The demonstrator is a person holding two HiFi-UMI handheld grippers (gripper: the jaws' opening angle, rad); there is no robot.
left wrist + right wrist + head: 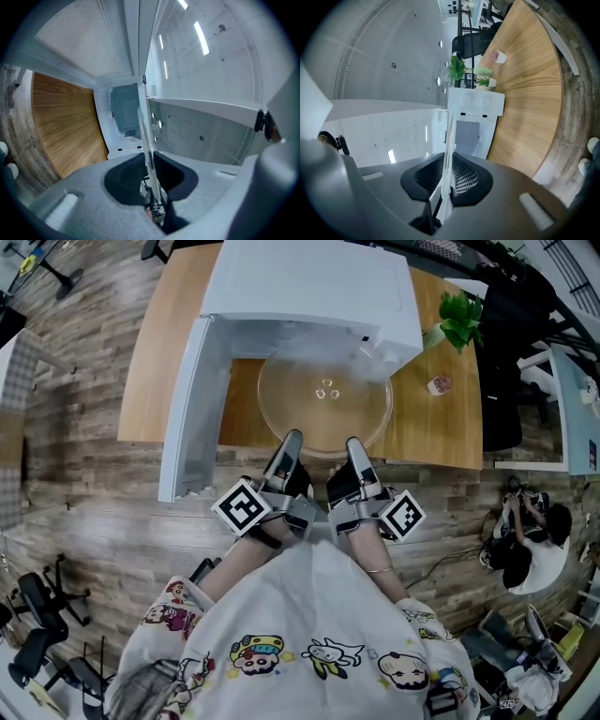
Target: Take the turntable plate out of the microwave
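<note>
In the head view, the glass plate [324,401] is sitting halfway out of the white microwave [309,287] on the wooden table [427,432]. The left gripper [289,451] and right gripper [356,454] are pinching its near rim at seven and five o'clock. In the left gripper view, the jaws are squeezing narrowly on the plate's thin edge, with the open door [79,37] at eleven o'clock. In the right gripper view, the jaws are clamping the same rim, a plant [457,70] at twelve o'clock.
</note>
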